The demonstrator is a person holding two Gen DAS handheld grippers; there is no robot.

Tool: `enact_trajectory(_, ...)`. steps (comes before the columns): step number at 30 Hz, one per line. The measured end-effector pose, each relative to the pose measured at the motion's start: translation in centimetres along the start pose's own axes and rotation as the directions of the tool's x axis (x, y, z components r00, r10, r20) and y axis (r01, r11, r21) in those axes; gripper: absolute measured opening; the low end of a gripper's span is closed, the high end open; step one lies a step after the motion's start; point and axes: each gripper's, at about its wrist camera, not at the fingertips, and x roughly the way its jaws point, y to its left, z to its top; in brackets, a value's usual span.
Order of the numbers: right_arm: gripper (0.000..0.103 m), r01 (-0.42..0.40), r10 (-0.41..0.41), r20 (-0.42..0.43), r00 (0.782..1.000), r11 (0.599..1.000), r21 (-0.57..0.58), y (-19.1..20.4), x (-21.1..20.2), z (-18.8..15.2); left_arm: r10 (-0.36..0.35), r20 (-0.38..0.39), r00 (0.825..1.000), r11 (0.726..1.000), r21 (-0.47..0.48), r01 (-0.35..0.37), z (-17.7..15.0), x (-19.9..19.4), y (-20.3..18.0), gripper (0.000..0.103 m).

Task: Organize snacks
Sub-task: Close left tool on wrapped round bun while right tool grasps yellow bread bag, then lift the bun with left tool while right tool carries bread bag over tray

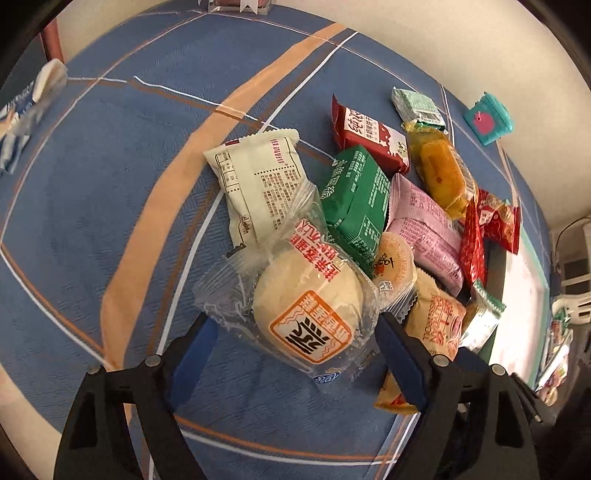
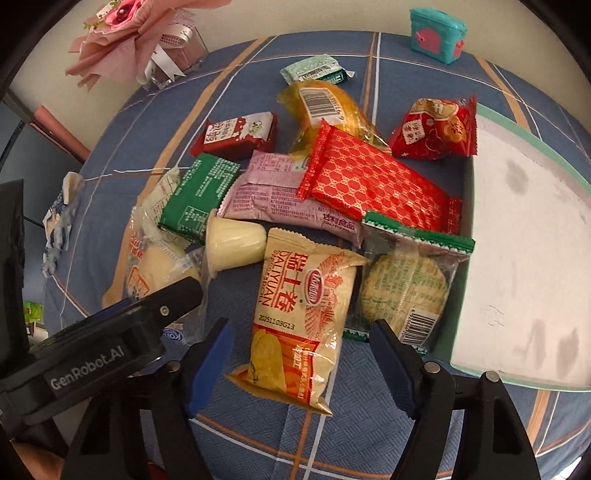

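A pile of wrapped snacks lies on the blue checked tablecloth (image 1: 110, 221). My left gripper (image 1: 295, 343) stands open, pointing steeply down, its blue pads on either side of a round bun in a clear wrapper (image 1: 306, 314). Behind the bun lie a white packet (image 1: 258, 184) and a green packet (image 1: 354, 199). My right gripper (image 2: 301, 354) is open too, and a beige Daliyuan packet (image 2: 299, 317) lies between its fingers with a gap on each side. A jelly cup (image 2: 236, 245) and a green-edged round cake (image 2: 406, 284) flank that packet. The left gripper's body (image 2: 110, 332) shows close on the left.
A shallow teal-rimmed box with a white floor (image 2: 517, 258) lies at the right, touching the pile. A small teal box (image 2: 437, 35) stands at the table's far edge, a pink bouquet (image 2: 122, 33) at the far left. A crumpled blue-and-white wrapper (image 1: 26, 114) lies apart.
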Motion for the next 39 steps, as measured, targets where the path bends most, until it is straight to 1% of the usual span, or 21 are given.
enact_trajectory(3,0.074,0.035,-0.035,0.001,0.999,0.999,-0.027,0.8,0.8,0.3,-0.035,-0.006,0.999,0.999,-0.029,0.034,0.2,1.2,0.4,0.088)
enact_trajectory(4,0.072,0.044,-0.044,0.003,0.999,0.999,-0.031,1.0,0.9,0.4,-0.054,-0.01,0.999,0.998,-0.039,0.053,0.2,1.6,0.2,0.087)
enact_trajectory(6,0.066,0.061,-0.061,0.009,0.998,0.997,-0.038,1.4,1.4,0.6,-0.078,-0.004,0.997,0.996,-0.046,0.077,0.0,2.0,0.4,0.081)
enact_trajectory(7,0.059,0.059,-0.059,0.007,0.998,0.998,-0.037,1.5,1.7,0.7,-0.099,0.0,0.995,0.994,-0.053,0.099,-0.1,2.2,0.5,0.075)
enact_trajectory(8,0.051,0.038,-0.039,-0.006,0.999,0.999,-0.027,1.4,1.9,0.7,-0.119,0.002,0.993,0.991,-0.061,0.119,-0.2,2.4,0.4,0.073)
enact_trajectory(9,0.048,0.019,-0.02,-0.019,1.0,1.0,-0.012,1.2,2.1,0.7,-0.132,0.005,0.991,0.989,-0.065,0.132,-0.3,2.7,0.3,0.069)
enact_trajectory(14,0.041,0.014,-0.014,-0.018,1.0,1.0,-0.005,0.8,2.0,0.5,-0.16,0.019,0.987,0.982,-0.095,0.161,-1.2,3.8,0.2,0.059)
enact_trajectory(16,0.04,0.017,-0.017,-0.014,1.0,1.0,-0.009,0.7,1.8,0.5,-0.2,0.022,0.98,0.972,-0.118,0.201,-0.9,2.0,0.4,0.055)
enact_trajectory(17,0.04,0.014,-0.015,-0.015,1.0,1.0,-0.008,0.6,1.8,0.4,-0.199,0.026,0.98,0.972,-0.124,0.201,-1.1,1.9,0.5,0.053)
enact_trajectory(18,0.039,0.01,-0.01,-0.019,1.0,1.0,-0.006,0.3,1.4,0.2,-0.212,0.029,0.977,0.968,-0.133,0.214,-0.9,0.8,0.6,0.052)
enact_trajectory(20,0.039,0.005,-0.006,-0.024,1.0,1.0,-0.006,-0.4,0.8,-0.1,-0.22,0.035,0.975,0.964,-0.145,0.223,-1.3,0.0,1.3,0.049)
enact_trajectory(22,0.039,0.003,-0.003,-0.023,1.0,1.0,-0.008,-1.0,0.1,-0.5,-0.228,0.037,0.973,0.962,-0.148,0.231,-1.8,-1.3,2.3,0.049)
enact_trajectory(28,0.039,-0.006,0.005,-0.027,1.0,1.0,-0.013,-1.4,-1.0,-1.5,-0.235,0.034,0.971,0.953,-0.188,0.237,-2.3,-2.3,3.6,0.049)
enact_trajectory(30,0.039,-0.003,0.002,-0.037,0.999,1.0,-0.015,-1.4,-1.0,-1.7,-0.232,0.02,0.972,0.951,-0.205,0.231,-2.5,-2.6,4.1,0.052)
enact_trajectory(31,0.039,0.003,-0.003,-0.046,0.999,1.0,-0.017,-1.4,-0.9,-1.9,-0.226,0.019,0.974,0.952,-0.208,0.225,-2.5,-2.8,4.3,0.057)
enact_trajectory(32,0.038,0.009,-0.01,-0.056,0.998,1.0,-0.021,-1.4,-0.8,-2.1,-0.218,0.02,0.976,0.953,-0.209,0.218,-2.5,-3.0,4.3,0.059)
enact_trajectory(35,0.038,0.021,-0.023,-0.062,0.998,0.999,-0.034,-1.3,-0.7,-2.4,-0.226,0.036,0.973,0.946,-0.232,0.228,-2.0,-3.6,4.7,0.06)
enact_trajectory(39,0.038,0.027,-0.029,-0.065,0.997,0.999,-0.041,-1.2,-0.9,-2.8,-0.216,0.045,0.975,0.928,-0.3,0.22,-1.1,-3.9,5.1,0.063)
